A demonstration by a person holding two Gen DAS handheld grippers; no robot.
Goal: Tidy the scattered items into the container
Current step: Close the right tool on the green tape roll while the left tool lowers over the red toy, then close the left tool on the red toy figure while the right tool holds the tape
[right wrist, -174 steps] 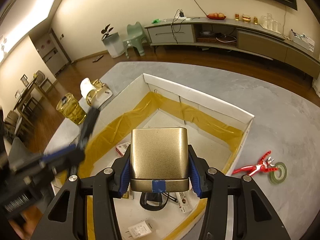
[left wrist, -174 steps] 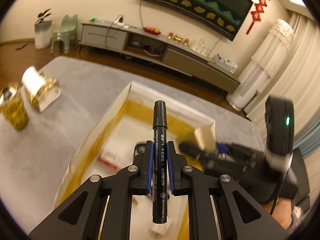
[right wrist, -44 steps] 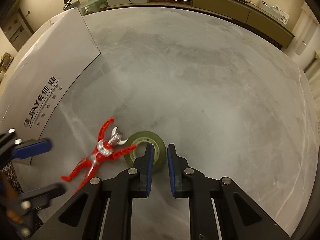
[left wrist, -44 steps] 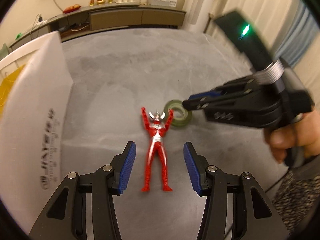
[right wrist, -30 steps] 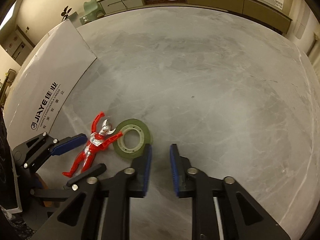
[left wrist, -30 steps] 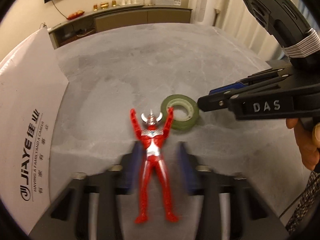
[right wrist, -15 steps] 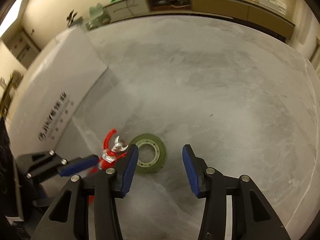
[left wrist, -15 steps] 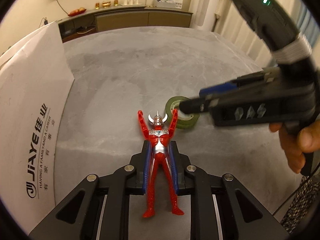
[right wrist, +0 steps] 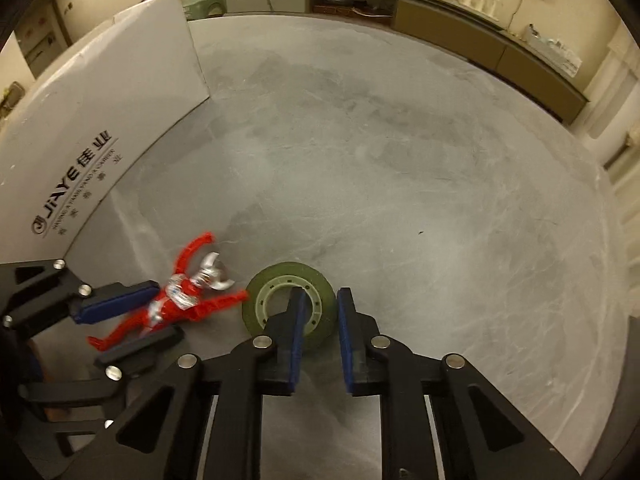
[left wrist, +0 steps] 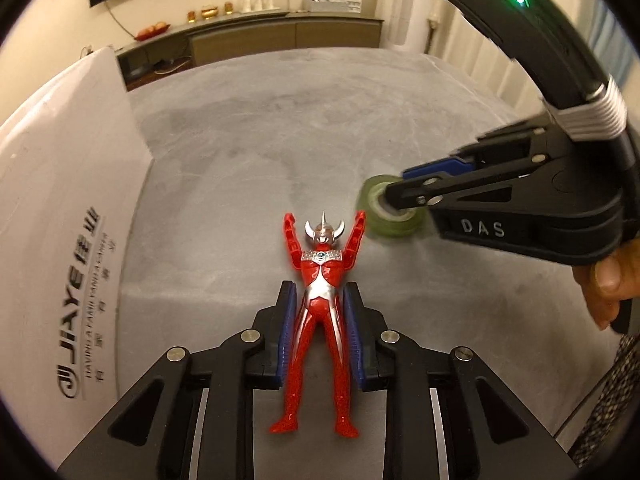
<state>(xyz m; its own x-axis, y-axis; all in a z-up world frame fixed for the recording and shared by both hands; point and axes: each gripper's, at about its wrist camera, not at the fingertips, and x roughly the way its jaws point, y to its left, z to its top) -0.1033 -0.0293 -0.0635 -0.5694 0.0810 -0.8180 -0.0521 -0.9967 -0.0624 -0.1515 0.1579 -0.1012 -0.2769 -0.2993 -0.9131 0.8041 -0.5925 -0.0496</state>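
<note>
The left gripper [left wrist: 318, 304] has its jaws clenched on the waist of the red toy figure [left wrist: 320, 280], which lies on the grey tabletop [right wrist: 400, 160] just beside the white box [right wrist: 100, 120], outside it. The right gripper [right wrist: 318, 312] straddles the wall of the green tape roll [right wrist: 290, 302], touching the figure's hand; its jaws look nearly closed on it. Only the right wrist view shows this straddle; the left wrist view blurs the roll.
</note>
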